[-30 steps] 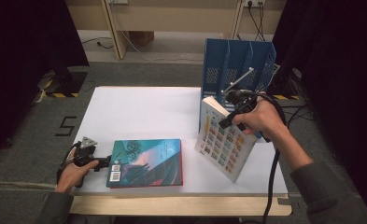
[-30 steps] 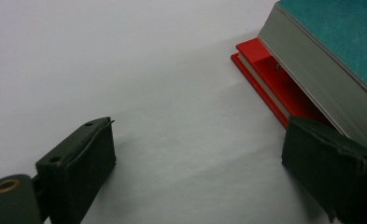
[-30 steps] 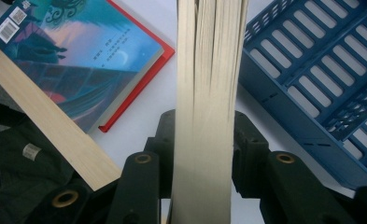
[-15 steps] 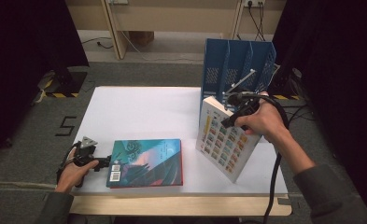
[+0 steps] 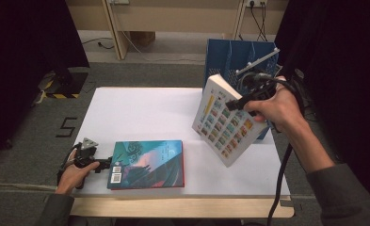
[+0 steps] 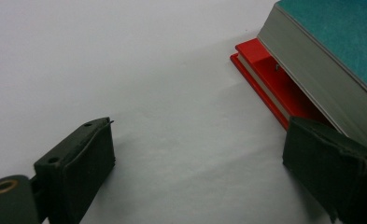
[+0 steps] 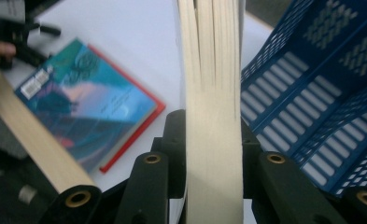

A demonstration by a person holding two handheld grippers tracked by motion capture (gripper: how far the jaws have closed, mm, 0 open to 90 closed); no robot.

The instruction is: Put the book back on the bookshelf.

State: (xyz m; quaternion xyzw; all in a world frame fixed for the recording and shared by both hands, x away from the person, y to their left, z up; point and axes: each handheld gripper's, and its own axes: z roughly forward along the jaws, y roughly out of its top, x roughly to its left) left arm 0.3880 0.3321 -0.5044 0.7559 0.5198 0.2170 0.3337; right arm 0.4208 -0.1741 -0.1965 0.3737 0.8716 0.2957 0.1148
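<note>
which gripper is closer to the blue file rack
Right. The right gripper holds the white book tilted just in front of the blue file rack; the left gripper sits across the table beside the teal book.

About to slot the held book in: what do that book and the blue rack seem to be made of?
The held book in the right gripper: paper, likely a glossy card cover, with printed squares and a cream page block between the jaws. The blue rack: apparently rigid moulded plastic, with a uniform colour and slotted walls.
</note>
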